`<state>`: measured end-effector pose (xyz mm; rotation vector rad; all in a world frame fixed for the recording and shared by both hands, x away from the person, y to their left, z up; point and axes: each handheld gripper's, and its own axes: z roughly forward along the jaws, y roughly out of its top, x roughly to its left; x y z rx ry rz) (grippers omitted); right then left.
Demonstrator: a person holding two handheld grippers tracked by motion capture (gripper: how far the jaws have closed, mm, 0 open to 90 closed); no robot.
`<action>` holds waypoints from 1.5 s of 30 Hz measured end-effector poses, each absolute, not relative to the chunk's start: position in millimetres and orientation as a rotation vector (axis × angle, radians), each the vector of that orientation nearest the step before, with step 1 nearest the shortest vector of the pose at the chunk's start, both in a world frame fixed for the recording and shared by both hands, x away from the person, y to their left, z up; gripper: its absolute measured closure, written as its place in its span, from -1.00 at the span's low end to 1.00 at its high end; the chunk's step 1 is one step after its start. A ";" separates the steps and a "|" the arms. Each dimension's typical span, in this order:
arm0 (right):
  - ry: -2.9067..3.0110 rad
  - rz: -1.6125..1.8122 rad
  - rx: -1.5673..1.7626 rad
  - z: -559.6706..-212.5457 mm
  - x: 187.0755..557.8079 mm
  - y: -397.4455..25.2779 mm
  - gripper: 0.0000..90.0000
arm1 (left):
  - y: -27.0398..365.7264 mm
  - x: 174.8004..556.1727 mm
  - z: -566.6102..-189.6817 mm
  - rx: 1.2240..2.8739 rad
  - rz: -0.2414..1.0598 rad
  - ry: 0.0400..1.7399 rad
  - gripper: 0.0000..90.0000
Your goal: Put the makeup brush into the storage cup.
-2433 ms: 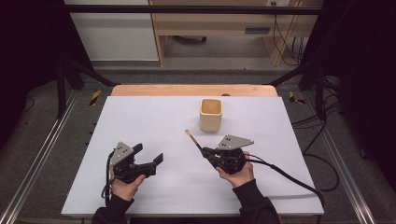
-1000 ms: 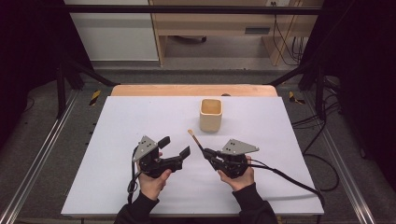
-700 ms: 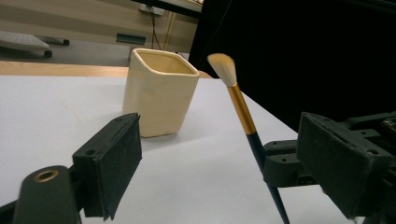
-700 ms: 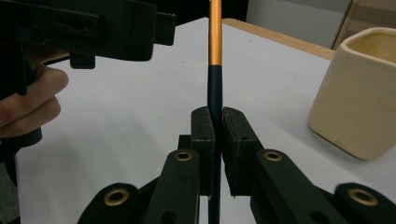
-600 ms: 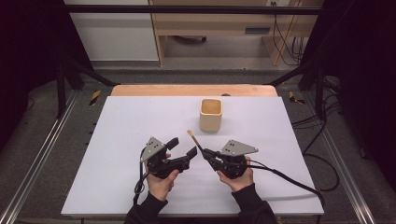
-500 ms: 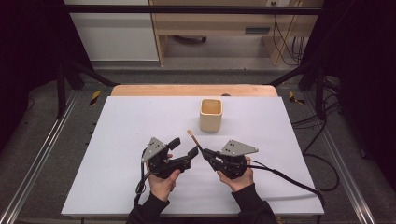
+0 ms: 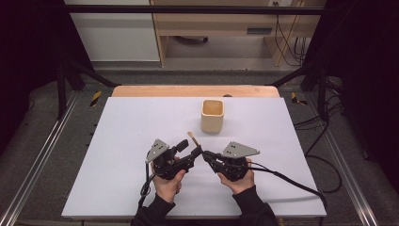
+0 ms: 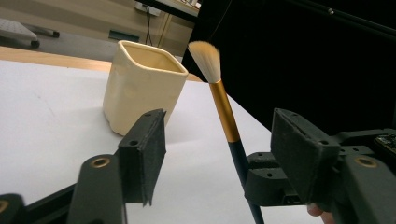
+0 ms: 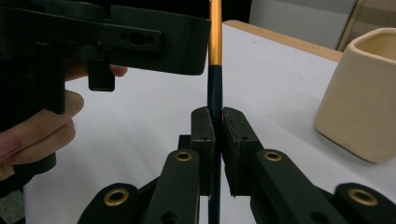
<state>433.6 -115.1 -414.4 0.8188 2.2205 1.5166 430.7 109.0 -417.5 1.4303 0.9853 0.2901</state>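
A makeup brush (image 7: pixel 193 140) with pale bristles, a gold ferrule and a dark handle points up and to the left. My right gripper (image 7: pixel 206 155) is shut on the handle; in the right gripper view its jaws (image 9: pixel 215 122) clamp the dark handle just below the gold part. My left gripper (image 7: pixel 191 149) is open, and in the left gripper view the brush (image 8: pixel 224 108) stands between its two spread pads (image 8: pixel 145 150), touching neither. A cream square cup (image 7: pixel 212 116) stands upright behind the brush, empty as far as I see.
A white sheet (image 7: pixel 131 127) covers the table, with a wooden strip (image 7: pixel 188 91) along the far edge. Metal rails (image 7: pixel 42 155) run down both sides. A cable (image 7: pixel 291 181) trails right from the right gripper.
My left gripper has moved right across the table until its open jaws straddle the brush. The right gripper has kept its hold on the brush and barely moved.
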 end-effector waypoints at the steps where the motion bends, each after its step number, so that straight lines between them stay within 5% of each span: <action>1: 2.222 1.516 0.819 -414.4 433.6 -115.0 0.86 | 108.5 431.1 -418.0 1.431 0.283 0.985 -0.16; 18: 2.223 1.522 0.817 -413.5 432.3 -115.3 0.86 | 101.8 432.8 -422.0 1.389 0.232 1.008 0.29; 45: 2.231 1.513 0.811 -415.3 432.4 -114.1 0.86 | 97.0 433.0 -424.8 1.369 0.191 1.055 0.66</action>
